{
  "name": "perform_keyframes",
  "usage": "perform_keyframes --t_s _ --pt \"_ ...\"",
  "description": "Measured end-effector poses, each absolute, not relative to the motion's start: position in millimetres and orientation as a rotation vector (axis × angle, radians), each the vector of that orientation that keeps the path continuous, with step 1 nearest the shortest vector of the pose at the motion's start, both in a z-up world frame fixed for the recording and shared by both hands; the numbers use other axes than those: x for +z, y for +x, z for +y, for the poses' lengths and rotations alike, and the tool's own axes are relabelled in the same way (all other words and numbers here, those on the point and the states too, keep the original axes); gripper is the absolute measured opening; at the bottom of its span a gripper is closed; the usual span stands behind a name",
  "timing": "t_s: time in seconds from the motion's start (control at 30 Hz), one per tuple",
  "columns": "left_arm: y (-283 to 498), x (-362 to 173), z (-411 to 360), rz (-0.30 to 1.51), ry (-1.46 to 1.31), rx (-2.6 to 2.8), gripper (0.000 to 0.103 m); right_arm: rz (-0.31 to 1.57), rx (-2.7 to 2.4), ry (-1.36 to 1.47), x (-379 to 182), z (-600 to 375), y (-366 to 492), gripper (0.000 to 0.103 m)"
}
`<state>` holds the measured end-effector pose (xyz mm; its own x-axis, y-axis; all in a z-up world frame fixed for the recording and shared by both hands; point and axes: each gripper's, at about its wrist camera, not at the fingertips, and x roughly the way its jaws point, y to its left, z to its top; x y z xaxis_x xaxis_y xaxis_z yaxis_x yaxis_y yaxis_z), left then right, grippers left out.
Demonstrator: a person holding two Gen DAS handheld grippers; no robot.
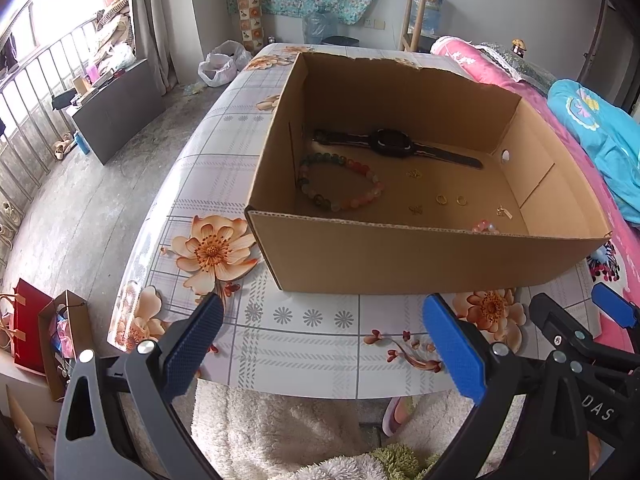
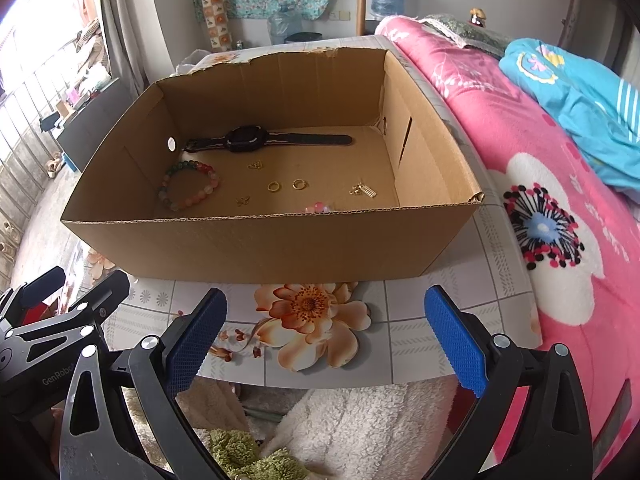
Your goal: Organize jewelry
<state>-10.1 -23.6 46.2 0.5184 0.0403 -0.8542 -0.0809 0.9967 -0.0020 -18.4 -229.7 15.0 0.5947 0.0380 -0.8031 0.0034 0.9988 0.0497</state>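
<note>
Fingers on both grippers spread wide, nothing held: left gripper [image 1: 324, 344] and right gripper [image 2: 326, 340] both hover over the near edge of the table [image 1: 304, 332], blue pads facing each other across a big gap. Right gripper also shows at the right edge of the left wrist view; left gripper shows at the lower left of the right wrist view. Cardboard box [image 1: 400, 256] sits open-topped on the floral tablecloth, just beyond both grippers, far rim torn. All jewelry is inside the box, on its floor. Black watch [image 1: 394, 143] lies flat near the far wall, strap stretched out. Multicolour bead bracelet [image 1: 340, 182] lies on the left side, near the left wall, in front of the watch. Two gold rings [image 2: 286, 185] sit side by side but apart around the middle of the floor. Small gold piece [image 2: 255, 165] between rings and watch, another small gold piece [image 2: 242, 200] closer to the near wall; too small to tell what they are. Gold charm [image 2: 363, 190] to the right of the rings. Pink beads [image 2: 318, 207] tucked against the near wall, mostly hidden by its rim. Pink quilt [image 2: 520, 152] on the right, beside the table.
</note>
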Motion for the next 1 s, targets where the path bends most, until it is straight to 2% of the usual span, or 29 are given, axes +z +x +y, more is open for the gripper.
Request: perform_keyframes --t_s 1.0 --pt "-10.3 40.6 -26.4 1.045 -0.045 0.081 0.098 0.947 0.005 0.043 17.7 -225.4 -16.9 0.095"
